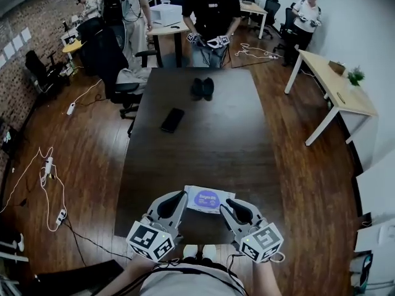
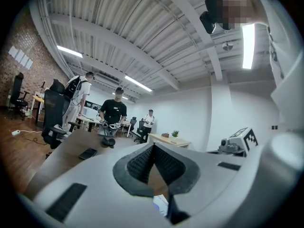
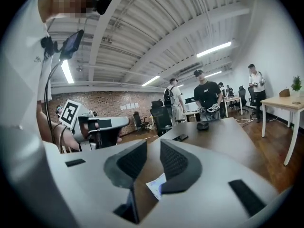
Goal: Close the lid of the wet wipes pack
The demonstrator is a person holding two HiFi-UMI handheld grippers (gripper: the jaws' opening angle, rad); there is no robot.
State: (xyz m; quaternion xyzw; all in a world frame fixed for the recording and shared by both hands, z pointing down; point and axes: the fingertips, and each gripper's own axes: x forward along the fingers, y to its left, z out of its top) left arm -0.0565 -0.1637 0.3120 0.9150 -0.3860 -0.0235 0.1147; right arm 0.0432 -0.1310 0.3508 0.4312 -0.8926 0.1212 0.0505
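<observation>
two hand-held grey grippers with square-marker cubes sit at the bottom of the head view, the left gripper (image 1: 180,196) and the right gripper (image 1: 226,205), both pointing away from me along a long dark brown wooden table (image 1: 203,140). the task's thing, a flat white wet wipes pack with a purple oval label (image 1: 208,199), lies at the near edge of that table, between the two sets of jaw tips as seen from above. i cannot tell from here whether its lid is up or down. in the left gripper view the left gripper (image 2: 154,147) has its ribbed black pads meeting at the tips, closed with nothing between them; a corner of the pack (image 2: 161,204) shows lower down, under the jaws. in the right gripper view the right gripper (image 3: 153,144) has its pads standing apart with a clear gap, holding nothing; the pack (image 3: 156,185) shows below the gap, lying on the table and not touched by the pads. further along the table lie a black rectangular phone (image 1: 172,119) and, beyond it, a small dark rounded object (image 1: 202,88). a person in a black shirt (image 1: 212,11) stands at the far end. a black office chair (image 1: 117,63) stands at the left, and a light wooden desk (image 1: 338,94) with a small green plant (image 1: 355,76) at the right.
</observation>
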